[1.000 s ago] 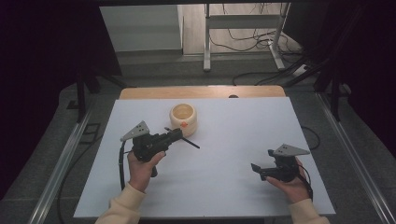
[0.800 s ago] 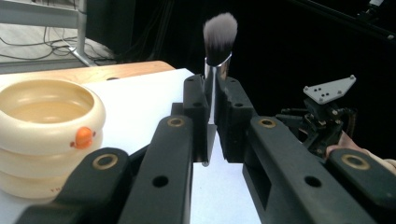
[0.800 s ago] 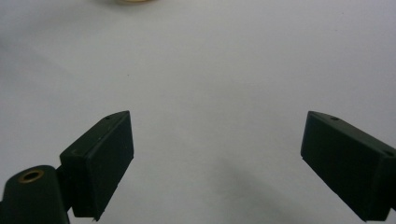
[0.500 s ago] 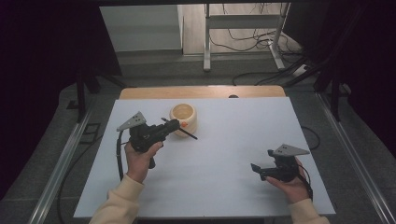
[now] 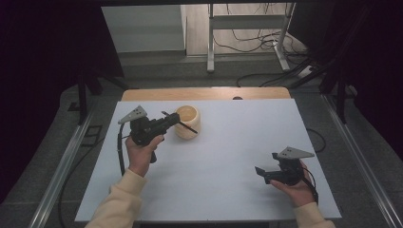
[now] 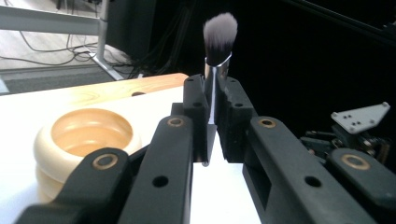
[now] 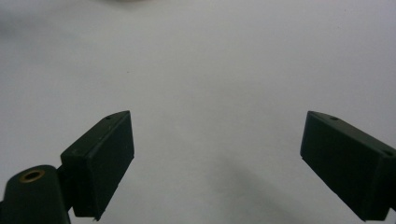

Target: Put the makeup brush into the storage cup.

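My left gripper (image 5: 174, 120) is shut on a makeup brush (image 5: 189, 128) and hovers at the left side of a cream bowl (image 5: 188, 124) with a wooden-coloured inside. In the left gripper view the brush (image 6: 218, 32) stands upright between the closed jaws, its grey-white bristles up and its chrome collar pinched at my left gripper (image 6: 212, 109); the bowl (image 6: 86, 133) lies just to the left. My right gripper (image 5: 261, 174) rests low on the white table (image 5: 228, 152) at the front right. In its own view my right gripper (image 7: 217, 161) is open with nothing between its jaws.
A wooden strip (image 5: 204, 93) runs along the table's far edge. Behind it are a metal stand (image 5: 247, 38) and loose cables on the floor. Rails (image 5: 64, 166) run along both sides of the table. The right gripper (image 6: 357, 133) shows at the right of the left gripper view.
My left gripper has carried the brush up and away from the person, toward the bowl, so the brush now crosses in front of it. The right gripper has stayed put.
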`<action>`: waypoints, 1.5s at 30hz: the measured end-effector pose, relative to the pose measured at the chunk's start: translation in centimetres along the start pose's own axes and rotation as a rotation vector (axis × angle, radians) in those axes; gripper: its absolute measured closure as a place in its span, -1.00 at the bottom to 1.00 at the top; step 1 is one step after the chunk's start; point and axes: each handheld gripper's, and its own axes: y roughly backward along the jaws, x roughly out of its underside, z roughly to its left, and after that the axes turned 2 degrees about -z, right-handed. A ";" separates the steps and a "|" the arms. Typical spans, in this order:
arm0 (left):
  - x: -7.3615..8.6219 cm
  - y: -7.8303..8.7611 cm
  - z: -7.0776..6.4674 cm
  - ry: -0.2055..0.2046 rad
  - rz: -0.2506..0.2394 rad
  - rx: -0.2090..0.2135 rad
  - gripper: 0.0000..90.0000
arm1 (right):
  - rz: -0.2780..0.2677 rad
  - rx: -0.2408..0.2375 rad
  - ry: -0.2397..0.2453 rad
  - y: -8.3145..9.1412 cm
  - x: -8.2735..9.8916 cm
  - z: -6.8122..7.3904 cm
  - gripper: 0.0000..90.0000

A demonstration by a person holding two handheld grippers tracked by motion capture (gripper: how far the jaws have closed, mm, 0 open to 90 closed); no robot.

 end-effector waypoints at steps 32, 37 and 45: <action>-1.8 -1.8 3.2 0.024 0.036 -0.089 0.84 | 0.016 0.000 0.006 -0.3 0.1 0.1 -0.78; -2.2 -2.1 3.6 0.017 0.047 -0.109 0.84 | 0.017 0.000 0.005 -0.3 0.1 0.1 -0.78; -2.5 -2.6 4.6 0.024 0.056 -0.140 0.84 | 0.020 -0.001 0.004 -0.3 0.1 0.0 -0.78</action>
